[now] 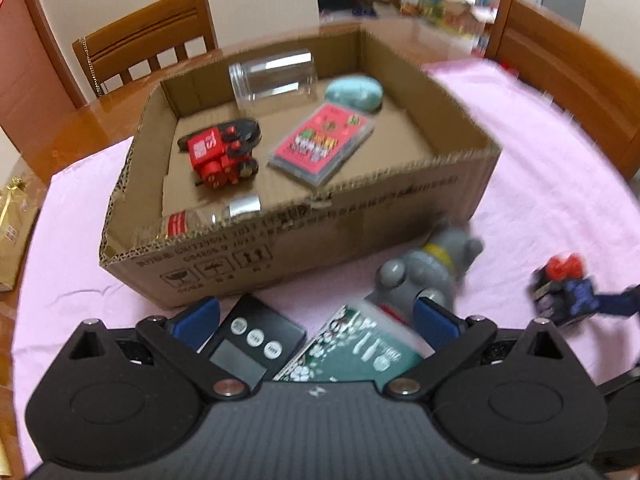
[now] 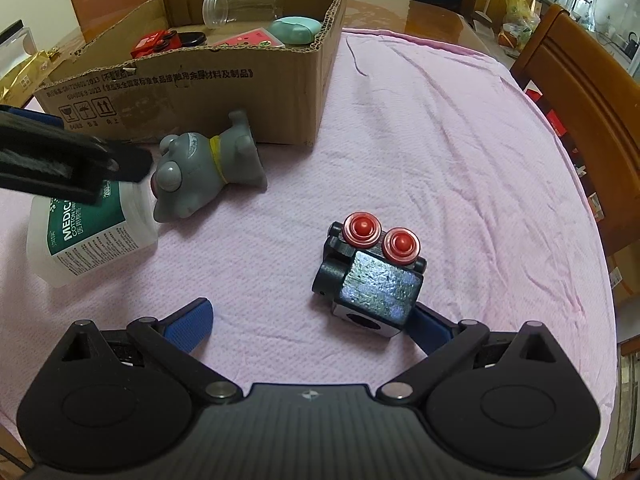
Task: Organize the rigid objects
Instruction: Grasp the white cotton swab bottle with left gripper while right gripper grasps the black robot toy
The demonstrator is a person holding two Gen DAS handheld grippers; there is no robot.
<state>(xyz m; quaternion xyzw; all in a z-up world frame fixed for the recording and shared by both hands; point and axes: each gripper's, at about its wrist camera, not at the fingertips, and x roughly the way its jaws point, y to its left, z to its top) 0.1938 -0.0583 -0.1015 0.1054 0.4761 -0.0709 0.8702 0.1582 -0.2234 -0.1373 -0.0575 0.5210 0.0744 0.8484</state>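
Observation:
A cardboard box [image 1: 360, 216] [image 2: 224, 92] stands on the pink cloth and holds a red toy train [image 1: 222, 154], a clear jar [image 1: 272, 78], a pink card case [image 1: 322, 142], a teal case [image 1: 354, 94] and a small bottle [image 1: 208, 218]. My left gripper [image 1: 316, 316] is open above a black digital scale [image 1: 250, 346] and a green-labelled cotton swab box [image 1: 352, 354] [image 2: 92, 232]. A grey toy dog [image 1: 428, 272] [image 2: 208, 172] lies beside them. My right gripper [image 2: 312, 320] is open, its right finger behind a dark robot toy with red eyes [image 2: 370, 268] [image 1: 564, 292].
Wooden chairs stand at the back left [image 1: 148, 52] and at the right [image 2: 592, 128]. A gold packet [image 1: 12, 232] lies at the left table edge. The pink cloth [image 2: 440, 140] stretches to the right of the box.

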